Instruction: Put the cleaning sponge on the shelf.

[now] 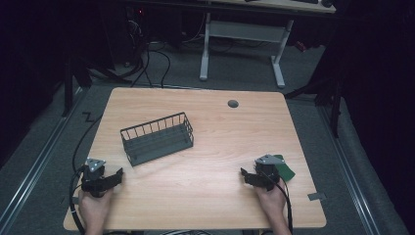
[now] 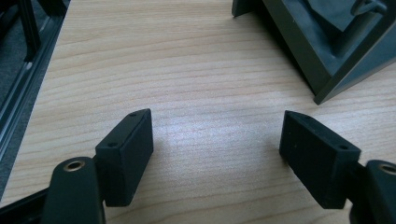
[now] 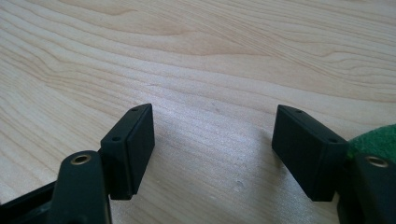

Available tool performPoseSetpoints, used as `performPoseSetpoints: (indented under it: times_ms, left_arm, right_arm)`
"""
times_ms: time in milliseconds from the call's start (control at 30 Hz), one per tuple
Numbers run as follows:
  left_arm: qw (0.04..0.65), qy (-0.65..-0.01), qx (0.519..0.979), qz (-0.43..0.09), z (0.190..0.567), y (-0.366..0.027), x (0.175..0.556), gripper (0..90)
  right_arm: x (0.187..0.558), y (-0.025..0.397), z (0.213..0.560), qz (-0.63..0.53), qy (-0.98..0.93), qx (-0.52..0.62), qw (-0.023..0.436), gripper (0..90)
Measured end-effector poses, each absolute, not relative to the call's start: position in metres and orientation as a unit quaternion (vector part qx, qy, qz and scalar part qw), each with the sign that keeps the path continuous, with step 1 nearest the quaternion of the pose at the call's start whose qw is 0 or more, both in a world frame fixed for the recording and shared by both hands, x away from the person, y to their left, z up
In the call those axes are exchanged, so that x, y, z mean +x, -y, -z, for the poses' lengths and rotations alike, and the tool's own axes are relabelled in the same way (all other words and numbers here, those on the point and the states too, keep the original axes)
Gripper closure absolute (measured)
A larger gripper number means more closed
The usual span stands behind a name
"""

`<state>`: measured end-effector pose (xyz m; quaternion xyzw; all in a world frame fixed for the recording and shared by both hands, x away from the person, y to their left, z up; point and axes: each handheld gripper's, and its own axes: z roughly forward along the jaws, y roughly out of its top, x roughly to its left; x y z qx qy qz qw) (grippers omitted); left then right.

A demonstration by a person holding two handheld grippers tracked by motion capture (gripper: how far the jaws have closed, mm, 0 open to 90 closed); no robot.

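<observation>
A dark grey wire basket point(image 1: 156, 138) stands at an angle on the wooden table point(image 1: 215, 132), left of centre; I cannot make out what lies in it. My left gripper point(image 1: 116, 177) rests near the front left corner, jaws pointing right, open with nothing between them. In the left gripper view the left gripper point(image 2: 217, 123) spans bare wood, with the basket's corner point(image 2: 327, 51) ahead to the right. My right gripper point(image 1: 244, 176) sits near the front right, open and empty, jaws pointing left. A green flat piece point(image 1: 285, 170) lies just beside it and shows at the edge of the right gripper view point(image 3: 373, 142), right of the right gripper point(image 3: 215, 116).
A round grey grommet point(image 1: 233, 103) sits near the table's far edge. Behind the table stands a white desk frame point(image 1: 242, 36), with cables point(image 1: 156, 63) on the floor. A cable point(image 1: 80, 142) trails off the table's left side. Bare wood stretches between the two grippers.
</observation>
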<state>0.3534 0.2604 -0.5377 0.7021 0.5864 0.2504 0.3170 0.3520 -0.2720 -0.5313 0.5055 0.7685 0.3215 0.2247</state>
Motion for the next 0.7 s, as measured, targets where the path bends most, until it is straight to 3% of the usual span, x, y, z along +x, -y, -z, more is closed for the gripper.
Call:
performPoseSetpoints:
  times_ms: [567,700]
  left_arm:
    - [0.319,-0.586,0.703,-0.248,0.5375,-0.2608,0.3537,26.0]
    - [0.320,-0.583,0.705,-0.247,0.5374,-0.2607,0.3526,26.0]
  right_arm:
    - [0.3522,0.2723,0.5312,-0.322,-0.768,0.507,0.223,30.9]
    - [0.3521,0.2731,0.5308,-0.323,-0.764,0.511,0.225,34.8]
